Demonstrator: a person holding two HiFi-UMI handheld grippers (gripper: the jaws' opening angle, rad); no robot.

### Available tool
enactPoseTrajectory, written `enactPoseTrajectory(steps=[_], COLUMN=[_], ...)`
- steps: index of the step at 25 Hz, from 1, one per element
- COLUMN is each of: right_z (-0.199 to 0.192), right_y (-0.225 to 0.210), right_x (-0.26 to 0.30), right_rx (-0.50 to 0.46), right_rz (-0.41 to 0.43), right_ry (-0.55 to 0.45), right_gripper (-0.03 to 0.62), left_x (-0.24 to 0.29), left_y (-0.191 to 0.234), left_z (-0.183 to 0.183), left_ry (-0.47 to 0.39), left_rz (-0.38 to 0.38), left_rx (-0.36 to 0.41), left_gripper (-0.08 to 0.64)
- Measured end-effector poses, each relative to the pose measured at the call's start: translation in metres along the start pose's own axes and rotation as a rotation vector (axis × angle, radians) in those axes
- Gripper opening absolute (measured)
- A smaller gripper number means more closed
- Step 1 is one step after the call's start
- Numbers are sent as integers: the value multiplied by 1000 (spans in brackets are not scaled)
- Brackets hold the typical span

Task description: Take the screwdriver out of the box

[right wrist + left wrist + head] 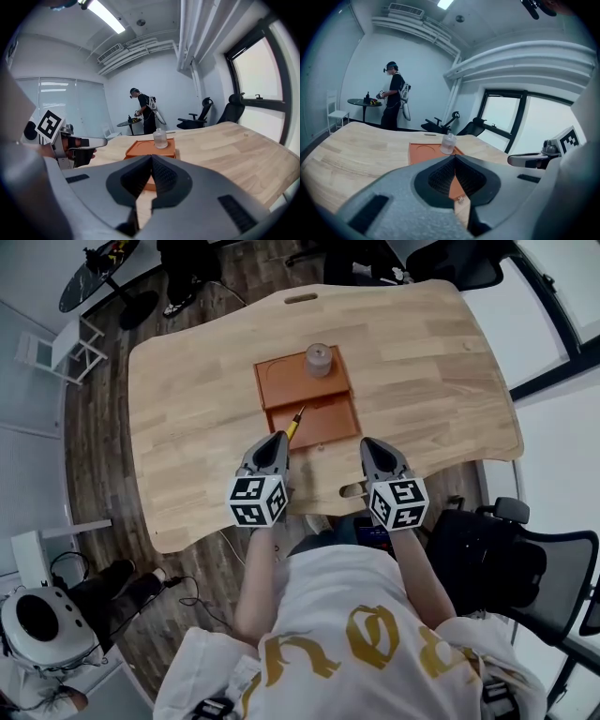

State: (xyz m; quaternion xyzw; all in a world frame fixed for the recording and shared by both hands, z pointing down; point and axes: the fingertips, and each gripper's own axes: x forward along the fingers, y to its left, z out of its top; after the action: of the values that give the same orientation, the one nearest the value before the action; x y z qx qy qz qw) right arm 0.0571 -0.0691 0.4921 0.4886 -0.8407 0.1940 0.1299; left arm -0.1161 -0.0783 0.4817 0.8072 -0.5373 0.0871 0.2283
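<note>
An open orange box lies flat in the middle of the wooden table. A screwdriver with a yellow handle rests slantwise in the box's near half, near its left edge. A clear plastic jar stands on the far half. My left gripper is shut and empty, its tip just short of the screwdriver's near end. My right gripper is also shut and empty, by the box's near right corner. The left gripper view shows the box and jar beyond the closed left gripper; the screwdriver is hidden. The right gripper view shows the box and jar past the closed right gripper.
The table's near edge has a slot between my grippers. A black office chair stands at my right. Another person stands at a small round table beyond the far side. More chairs line the window wall.
</note>
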Motion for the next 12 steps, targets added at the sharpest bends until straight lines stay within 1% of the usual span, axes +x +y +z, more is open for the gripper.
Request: enactPoseTrajectory(steps=[3, 8, 12], right_z=[4, 14, 21], right_y=[1, 2, -1], right_x=[6, 21, 34], right_rx=[10, -1, -6], right_rz=[9, 32, 44], right_ry=[-15, -23, -24], right_gripper=[11, 11, 11], left_x=[3, 10, 17], left_y=[0, 10, 13], left_z=[4, 13, 23], left_ry=[4, 0, -11], left_rz=[-4, 10, 4], left_rx=[19, 22, 23], left_gripper=[11, 10, 11])
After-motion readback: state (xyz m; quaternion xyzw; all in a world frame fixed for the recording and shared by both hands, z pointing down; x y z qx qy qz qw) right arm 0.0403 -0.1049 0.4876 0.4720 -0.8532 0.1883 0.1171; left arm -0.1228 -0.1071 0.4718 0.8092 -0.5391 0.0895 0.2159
